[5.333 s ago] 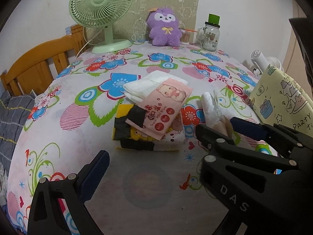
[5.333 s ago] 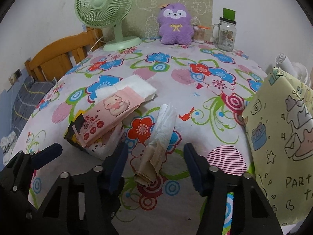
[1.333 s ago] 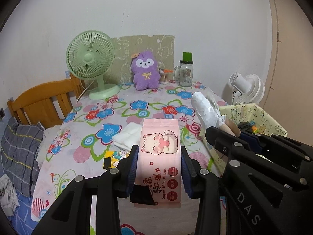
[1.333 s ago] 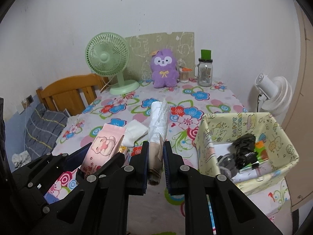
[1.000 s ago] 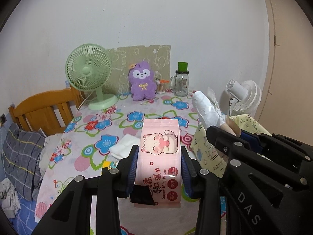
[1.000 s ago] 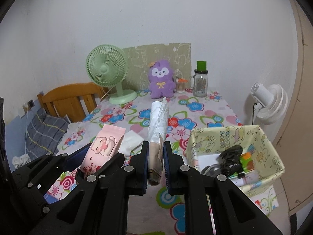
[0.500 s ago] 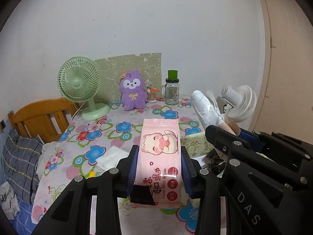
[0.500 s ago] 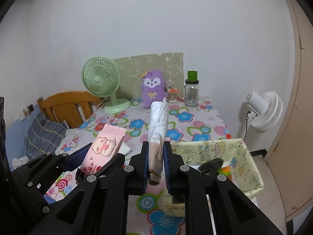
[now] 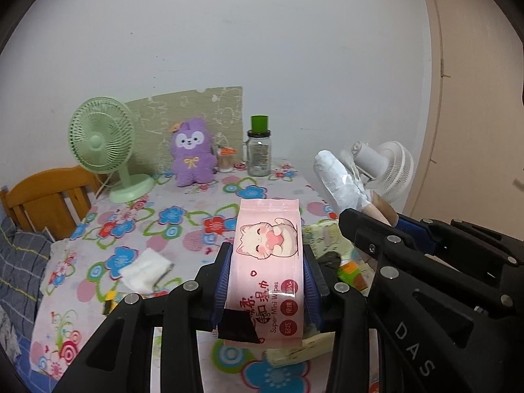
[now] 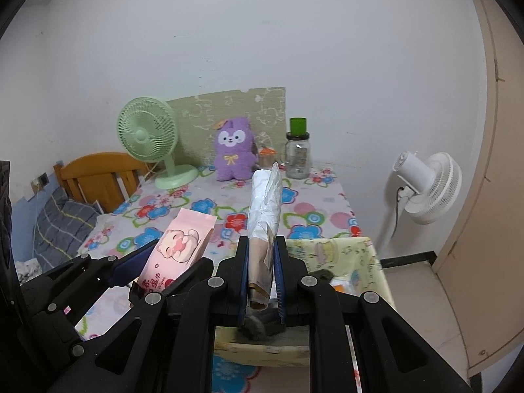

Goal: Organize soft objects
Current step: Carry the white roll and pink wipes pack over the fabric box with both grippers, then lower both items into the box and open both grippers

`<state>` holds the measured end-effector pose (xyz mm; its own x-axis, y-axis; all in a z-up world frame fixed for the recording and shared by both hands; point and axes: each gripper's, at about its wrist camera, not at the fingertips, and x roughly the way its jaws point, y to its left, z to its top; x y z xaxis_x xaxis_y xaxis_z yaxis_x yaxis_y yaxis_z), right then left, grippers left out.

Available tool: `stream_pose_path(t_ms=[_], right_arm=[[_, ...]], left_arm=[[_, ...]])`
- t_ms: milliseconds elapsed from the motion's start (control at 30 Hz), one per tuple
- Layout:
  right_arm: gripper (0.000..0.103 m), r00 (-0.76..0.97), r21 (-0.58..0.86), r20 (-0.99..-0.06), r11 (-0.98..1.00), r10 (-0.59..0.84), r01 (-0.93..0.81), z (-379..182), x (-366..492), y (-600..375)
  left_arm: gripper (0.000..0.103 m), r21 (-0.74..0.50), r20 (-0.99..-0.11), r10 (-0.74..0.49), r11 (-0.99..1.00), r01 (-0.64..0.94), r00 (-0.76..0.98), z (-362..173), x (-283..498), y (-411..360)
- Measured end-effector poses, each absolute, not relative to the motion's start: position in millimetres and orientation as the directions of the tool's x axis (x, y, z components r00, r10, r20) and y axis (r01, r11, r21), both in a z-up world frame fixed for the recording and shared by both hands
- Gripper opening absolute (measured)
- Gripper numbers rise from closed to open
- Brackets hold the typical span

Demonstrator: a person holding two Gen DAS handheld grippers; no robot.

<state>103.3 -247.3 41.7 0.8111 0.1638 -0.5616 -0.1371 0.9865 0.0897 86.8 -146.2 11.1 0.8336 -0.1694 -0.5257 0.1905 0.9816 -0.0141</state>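
Observation:
My left gripper is shut on a pink wet-wipes pack with a cat picture, held upright high above the table. My right gripper is shut on a white-and-tan rolled packet, also upright; it shows in the left wrist view too. Both are held above a yellow-green patterned fabric bin at the table's right edge, with dark and coloured items inside. The pink pack shows in the right wrist view. A white folded cloth and a yellow-black packet lie on the floral tablecloth.
A green desk fan, a purple plush toy, a glass jar with green lid and a cardboard panel stand at the table's back. A wooden chair is at left. A white floor fan stands right of the table.
Both grippers have risen further and drawn back with their objects still held. The table looks smaller and lower, and the bin now lies under the grippers.

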Motion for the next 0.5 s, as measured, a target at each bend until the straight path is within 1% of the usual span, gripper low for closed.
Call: stream_pose_path(t_ms=[500], right_arm=[[0.017, 0.788, 0.109, -0.599, 0.989, 0.142, -0.096, 9, 125, -292]], left_arm=[[0.041, -0.035, -0.574, -0.237, 0.963, 0.266, 0.784, -16, 115, -192]])
